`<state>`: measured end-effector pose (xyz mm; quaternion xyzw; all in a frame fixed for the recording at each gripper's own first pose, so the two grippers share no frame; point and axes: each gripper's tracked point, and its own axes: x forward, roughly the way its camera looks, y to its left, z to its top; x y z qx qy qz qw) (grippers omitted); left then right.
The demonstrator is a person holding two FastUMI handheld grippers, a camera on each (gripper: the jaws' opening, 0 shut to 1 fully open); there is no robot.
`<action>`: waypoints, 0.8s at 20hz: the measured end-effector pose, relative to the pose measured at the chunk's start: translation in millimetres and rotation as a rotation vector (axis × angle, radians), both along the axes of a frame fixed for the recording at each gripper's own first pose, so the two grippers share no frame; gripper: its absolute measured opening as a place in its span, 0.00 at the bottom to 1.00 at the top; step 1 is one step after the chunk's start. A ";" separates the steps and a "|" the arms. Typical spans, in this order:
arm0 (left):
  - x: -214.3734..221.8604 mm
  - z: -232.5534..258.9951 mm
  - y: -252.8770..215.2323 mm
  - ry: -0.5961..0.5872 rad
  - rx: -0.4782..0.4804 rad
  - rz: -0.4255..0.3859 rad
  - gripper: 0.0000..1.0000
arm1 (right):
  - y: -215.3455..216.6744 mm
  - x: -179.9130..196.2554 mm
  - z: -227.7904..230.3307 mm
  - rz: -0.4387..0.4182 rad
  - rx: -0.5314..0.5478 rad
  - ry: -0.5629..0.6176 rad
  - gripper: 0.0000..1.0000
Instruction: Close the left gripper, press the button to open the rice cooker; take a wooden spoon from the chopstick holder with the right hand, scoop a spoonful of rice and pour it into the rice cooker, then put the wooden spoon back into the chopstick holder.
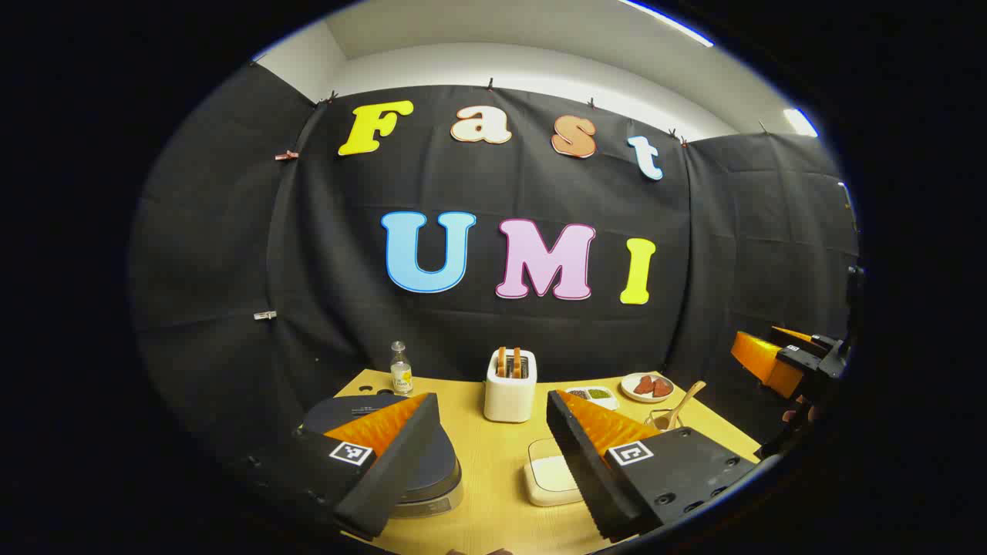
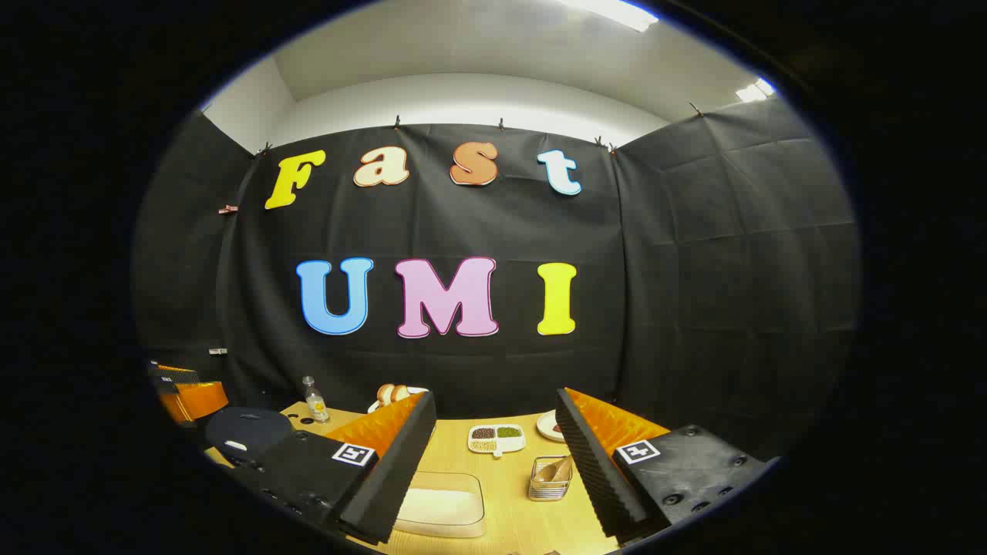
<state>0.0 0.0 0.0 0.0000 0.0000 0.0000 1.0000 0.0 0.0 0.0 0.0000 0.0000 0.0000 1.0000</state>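
The rice cooker [image 1: 401, 455] sits closed at the near left corner of the wooden table [image 1: 493, 470], its dark round lid flat; in the right gripper view it shows as a dark dome [image 2: 248, 432] at the far left. Just right of the rice cooker lies the shallow white container of rice [image 1: 549, 472], seen again between the fingers in the right gripper view [image 2: 441, 505]. Farther right of the cooker, past the rice, stands the chopstick holder [image 1: 661, 419] with the wooden spoon [image 1: 685, 401] leaning out of it, handle up (in the right gripper view the holder [image 2: 550, 478] is a wire basket with the spoon's bowl [image 2: 557, 469] inside).

The left gripper [image 1: 493, 451] hangs above the near edge, fingers spread wide, one over the cooker's lid and one right of the rice, holding nothing. The right gripper [image 2: 493, 462] is likewise spread apart and empty, well right of the cooker; the left gripper view catches it at the far right [image 1: 779, 358].

Behind the cooker stands a small bottle [image 1: 400, 370]. A white toaster [image 1: 510, 385] with two slices in it sits behind the rice, then a divided dish of grains [image 1: 597, 395] and a plate [image 1: 648, 388] toward the far right.
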 end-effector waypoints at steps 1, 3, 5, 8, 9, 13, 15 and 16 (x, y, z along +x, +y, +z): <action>-1.0 -0.2 0.1 0.004 -0.001 0.005 0.95 | -0.2 0.4 -5.2 0.001 -0.004 0.019 0.98; -3.8 4.8 1.9 -0.008 -0.011 0.029 0.92 | 4.8 0.2 -10.4 0.022 -0.002 0.047 0.98; -8.4 4.4 1.4 -0.013 -0.021 0.041 0.95 | 12.4 1.0 -9.7 0.045 -0.023 0.053 0.98; -13.5 1.2 -0.6 -0.009 -0.018 0.042 0.95 | 25.7 2.7 -8.6 0.081 -0.023 0.055 0.98; -15.0 1.5 0.0 -0.008 -0.020 0.044 0.95 | 28.0 2.8 -6.6 0.085 -0.019 0.052 0.98; -19.9 -3.0 -0.4 0.000 -0.028 0.050 0.95 | 34.9 5.1 -10.7 0.104 -0.022 0.062 0.98; -20.9 -7.8 1.9 0.014 -0.030 0.060 0.95 | 34.8 6.5 -18.2 0.112 -0.035 0.083 0.98; -21.0 -9.2 2.2 0.018 -0.034 0.063 0.95 | 34.9 5.8 -20.2 0.116 -0.035 0.091 0.98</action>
